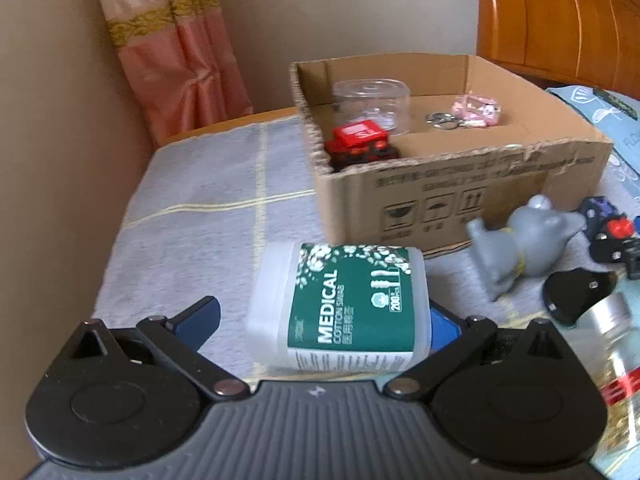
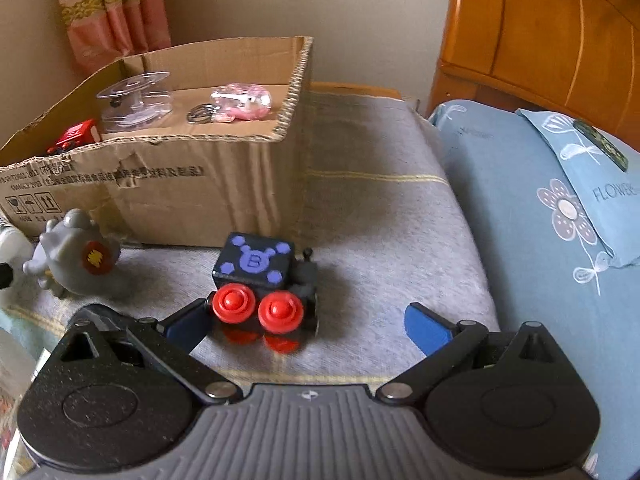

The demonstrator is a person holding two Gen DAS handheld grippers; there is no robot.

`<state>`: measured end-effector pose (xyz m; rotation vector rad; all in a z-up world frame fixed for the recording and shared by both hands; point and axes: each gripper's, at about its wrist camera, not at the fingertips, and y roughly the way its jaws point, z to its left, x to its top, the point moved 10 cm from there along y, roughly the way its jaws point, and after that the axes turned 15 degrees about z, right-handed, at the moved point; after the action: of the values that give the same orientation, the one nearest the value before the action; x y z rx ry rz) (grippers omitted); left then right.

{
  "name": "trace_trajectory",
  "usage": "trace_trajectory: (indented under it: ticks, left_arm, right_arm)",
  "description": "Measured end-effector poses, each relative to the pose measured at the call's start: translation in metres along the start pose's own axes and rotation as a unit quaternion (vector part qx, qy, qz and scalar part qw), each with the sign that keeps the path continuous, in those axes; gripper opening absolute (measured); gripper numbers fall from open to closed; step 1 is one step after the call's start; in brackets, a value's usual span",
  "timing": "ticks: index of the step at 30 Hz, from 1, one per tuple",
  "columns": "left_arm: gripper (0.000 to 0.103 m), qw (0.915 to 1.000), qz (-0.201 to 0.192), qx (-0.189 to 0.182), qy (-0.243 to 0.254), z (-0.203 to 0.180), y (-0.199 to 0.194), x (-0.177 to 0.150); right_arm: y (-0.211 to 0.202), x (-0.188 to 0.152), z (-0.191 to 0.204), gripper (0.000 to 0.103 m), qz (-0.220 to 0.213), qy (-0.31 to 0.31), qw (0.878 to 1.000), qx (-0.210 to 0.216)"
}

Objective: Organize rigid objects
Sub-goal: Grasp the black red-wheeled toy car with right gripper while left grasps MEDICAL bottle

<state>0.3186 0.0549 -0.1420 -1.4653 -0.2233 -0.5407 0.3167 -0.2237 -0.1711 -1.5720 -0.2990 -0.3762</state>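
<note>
Left wrist: left gripper point(image 1: 324, 320) spread wide around swab jar point(image 1: 340, 306) lying on its side between the fingers; not clamped. Box point(image 1: 460, 184) ahead.

Right wrist: right gripper point(image 2: 308, 320) open, toy train point(image 2: 266, 284) just inside left finger. Probably pick stage; next, close, lift, drop in box.

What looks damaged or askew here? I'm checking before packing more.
The cardboard box's front rim is torn and ragged. The cotton swab container lies on its side, and the grey figurine is tipped over on the blanket.
</note>
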Motion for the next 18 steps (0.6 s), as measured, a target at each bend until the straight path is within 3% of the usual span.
trace_trajectory:
  ticks: [11, 18]
  left_arm:
    - [0.097, 0.9995, 0.007, -0.028, 0.011, -0.009, 0.014, 0.004]
    - [0.088, 0.9987, 0.014, -0.049, 0.006, -0.007, 0.018, 0.008]
  right_arm:
    - [0.004, 0.009, 0.016, 0.102, -0.006, -0.021, 1.000, 0.009]
    - [0.001, 0.015, 0.020, 0.089, -0.008, -0.026, 1.000, 0.009]
